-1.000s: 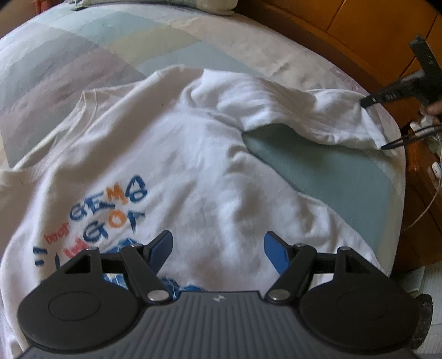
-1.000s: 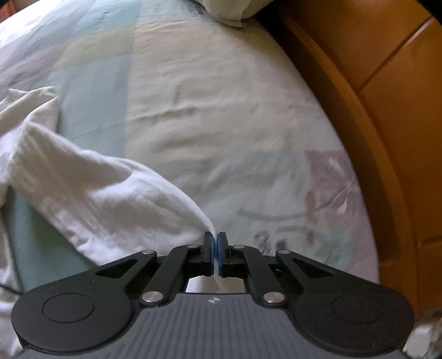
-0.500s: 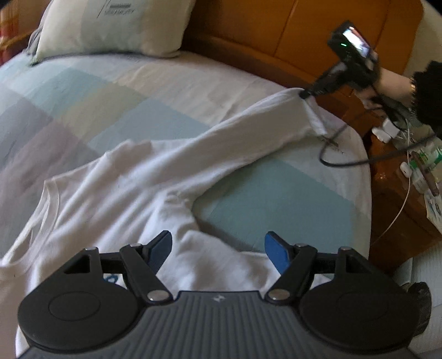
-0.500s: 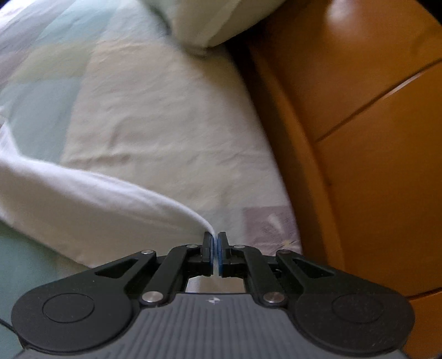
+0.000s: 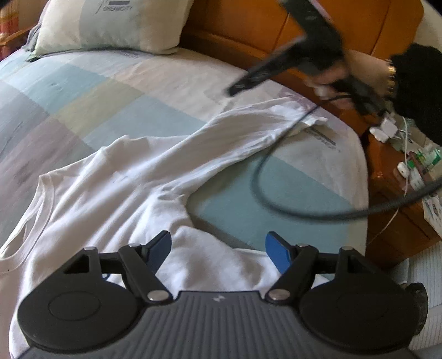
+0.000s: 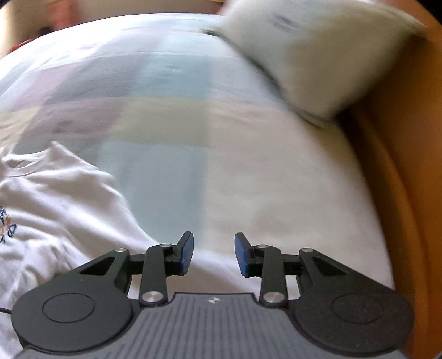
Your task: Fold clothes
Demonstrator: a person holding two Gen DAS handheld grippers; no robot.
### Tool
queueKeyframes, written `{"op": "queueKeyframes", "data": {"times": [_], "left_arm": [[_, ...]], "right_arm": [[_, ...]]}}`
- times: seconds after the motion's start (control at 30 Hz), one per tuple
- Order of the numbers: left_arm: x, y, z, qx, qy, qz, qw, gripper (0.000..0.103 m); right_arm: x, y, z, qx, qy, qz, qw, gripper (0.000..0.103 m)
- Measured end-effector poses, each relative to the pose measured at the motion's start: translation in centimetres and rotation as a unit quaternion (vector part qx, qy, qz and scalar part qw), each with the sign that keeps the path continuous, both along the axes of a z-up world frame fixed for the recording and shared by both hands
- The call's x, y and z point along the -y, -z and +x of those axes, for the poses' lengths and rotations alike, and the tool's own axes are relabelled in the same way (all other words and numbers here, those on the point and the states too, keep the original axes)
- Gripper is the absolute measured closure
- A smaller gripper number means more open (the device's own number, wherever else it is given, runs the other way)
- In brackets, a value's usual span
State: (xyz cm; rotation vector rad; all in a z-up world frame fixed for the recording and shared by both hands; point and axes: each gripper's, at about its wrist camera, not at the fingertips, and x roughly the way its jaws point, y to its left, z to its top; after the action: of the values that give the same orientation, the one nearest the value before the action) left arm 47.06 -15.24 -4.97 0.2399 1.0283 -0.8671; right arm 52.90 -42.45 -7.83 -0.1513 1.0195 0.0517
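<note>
White cotton, a long-sleeved shirt (image 5: 116, 193), lies face up on the bed (image 5: 83, 91), its body nearest the person and one sleeve (image 5: 248, 129) drawn straight out toward the far corner by the wooden headboard (image 5: 248, 24). The right tool (image 6: 213, 254) has just been opening, and nothing sits between its blue pads; in its own blurred view it looks to be over bare sheet, the shirt off to its left. The left tool (image 5: 218, 254) hovers with its jaws wide apart above the shirt's side seam, gripping nothing.

With the sleeve laid out flat, the step in hand seems to be getting ready to fold it across the chest. To do that well, the black cable (image 5: 276, 198) trailing over the cuff wants lifting clear first, or it will drag the cloth askew. The right tool should then pinch the cuff at its very edge, while the left pins the shoulder seam so the body does not slide. Wrinkles near the armpit deserve smoothing before the sleeve comes over.
</note>
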Motion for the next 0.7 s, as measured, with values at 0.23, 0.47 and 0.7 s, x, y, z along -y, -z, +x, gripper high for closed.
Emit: {"op": "queueKeyframes", "data": {"times": [0.23, 0.47, 0.7], "left_arm": [[-1.3, 0.9, 0.3, -0.013, -0.017, 0.001, 0.9998, 0.028], [-2.9, 1.4, 0.7, -0.022, -0.041, 0.003, 0.9989, 0.028], [-4.9, 0.9, 1.6, -0.013, -0.075, -0.001, 0.9971, 0.028]], "right_arm": [[-4.9, 5.5, 3.7, -0.058, -0.1, 0.045, 0.992, 0.068], [-7.3, 5.5, 4.3, -0.045, -0.115, -0.022, 0.992, 0.097], [-6.9, 3.2, 7.6, -0.055, -0.092, -0.021, 0.994, 0.08]]}}
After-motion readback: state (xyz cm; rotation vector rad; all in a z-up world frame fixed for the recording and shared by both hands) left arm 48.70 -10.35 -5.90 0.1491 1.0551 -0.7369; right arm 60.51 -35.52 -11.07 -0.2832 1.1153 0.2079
